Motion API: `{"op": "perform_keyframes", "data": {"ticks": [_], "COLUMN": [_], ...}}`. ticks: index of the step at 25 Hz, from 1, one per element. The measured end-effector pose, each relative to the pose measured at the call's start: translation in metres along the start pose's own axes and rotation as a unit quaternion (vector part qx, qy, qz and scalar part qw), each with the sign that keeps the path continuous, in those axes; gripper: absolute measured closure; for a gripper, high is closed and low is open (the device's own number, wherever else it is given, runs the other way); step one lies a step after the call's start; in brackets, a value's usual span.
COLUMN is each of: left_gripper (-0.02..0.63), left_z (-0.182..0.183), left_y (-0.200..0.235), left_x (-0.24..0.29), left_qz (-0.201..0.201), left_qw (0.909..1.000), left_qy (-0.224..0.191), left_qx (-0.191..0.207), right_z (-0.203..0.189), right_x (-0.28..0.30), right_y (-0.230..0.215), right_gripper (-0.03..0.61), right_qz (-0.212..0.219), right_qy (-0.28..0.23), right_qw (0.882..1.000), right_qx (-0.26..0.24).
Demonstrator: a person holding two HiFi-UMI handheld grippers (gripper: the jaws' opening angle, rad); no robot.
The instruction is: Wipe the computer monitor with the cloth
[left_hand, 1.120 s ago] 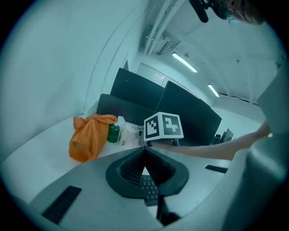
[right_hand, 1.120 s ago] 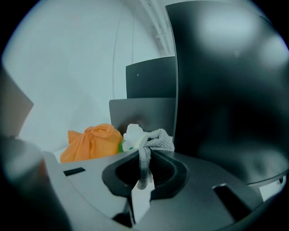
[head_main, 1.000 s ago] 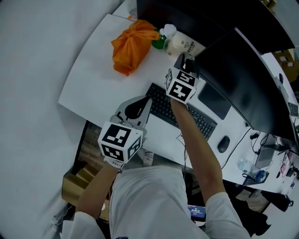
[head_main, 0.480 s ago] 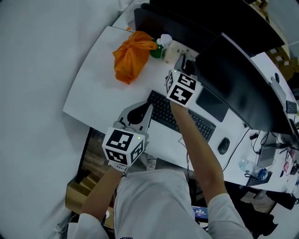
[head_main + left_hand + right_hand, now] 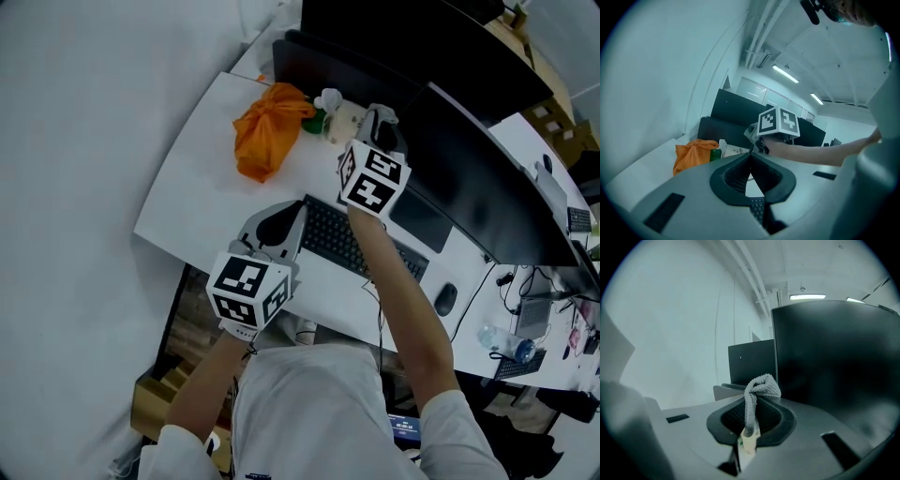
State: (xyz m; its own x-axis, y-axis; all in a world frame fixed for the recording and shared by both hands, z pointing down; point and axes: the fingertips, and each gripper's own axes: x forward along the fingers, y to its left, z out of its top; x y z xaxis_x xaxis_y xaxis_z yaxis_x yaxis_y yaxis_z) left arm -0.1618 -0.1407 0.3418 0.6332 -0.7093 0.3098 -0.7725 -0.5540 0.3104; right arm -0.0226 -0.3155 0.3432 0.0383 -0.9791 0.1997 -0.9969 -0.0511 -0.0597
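A grey knitted cloth (image 5: pixel 758 387) is pinched in my right gripper (image 5: pixel 752 401), its folded end sticking out past the jaw tips. The dark monitor (image 5: pixel 834 357) fills the right half of the right gripper view, close in front of the cloth. From the head view, my right gripper (image 5: pixel 380 122) is held up at the left edge of the black monitor (image 5: pixel 478 187), above the keyboard (image 5: pixel 352 242). My left gripper (image 5: pixel 274 228) hovers over the desk's near edge, shut and empty, jaws (image 5: pixel 751 157) pointing toward the right gripper.
An orange knotted bundle (image 5: pixel 267 127) lies on the white desk (image 5: pixel 202 187) at the back left, next to a green and white bottle (image 5: pixel 342 117). A mouse (image 5: pixel 444 300) sits right of the keyboard. A second dark screen (image 5: pixel 328 66) stands behind.
My right gripper, with the cloth in it, has moved up and farther back along the monitor's left edge. The left gripper has stayed about where it was.
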Motion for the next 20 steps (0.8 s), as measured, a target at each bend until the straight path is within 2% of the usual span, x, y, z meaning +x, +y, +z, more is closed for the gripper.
{"op": "perform_keyframes", "data": {"ticks": [16, 20], "left_gripper": [0.595, 0.595], "left_z": [0.047, 0.056], "left_y": [-0.008, -0.013], "left_x": [-0.01, -0.012], "left_qz": [-0.013, -0.017], "left_qw": [0.9988, 0.9982], "left_qy": [-0.033, -0.039], "left_qx": [0.035, 0.043], "right_z": [0.097, 0.121], "right_x": [-0.017, -0.027], "right_y": [0.004, 0.006], "right_gripper": [0.568, 0.568], "right_qz": [-0.015, -0.007], "right_qy": [-0.073, -0.089], "right_qw": [0.997, 0.996], "right_qx": [0.021, 0.026]}}
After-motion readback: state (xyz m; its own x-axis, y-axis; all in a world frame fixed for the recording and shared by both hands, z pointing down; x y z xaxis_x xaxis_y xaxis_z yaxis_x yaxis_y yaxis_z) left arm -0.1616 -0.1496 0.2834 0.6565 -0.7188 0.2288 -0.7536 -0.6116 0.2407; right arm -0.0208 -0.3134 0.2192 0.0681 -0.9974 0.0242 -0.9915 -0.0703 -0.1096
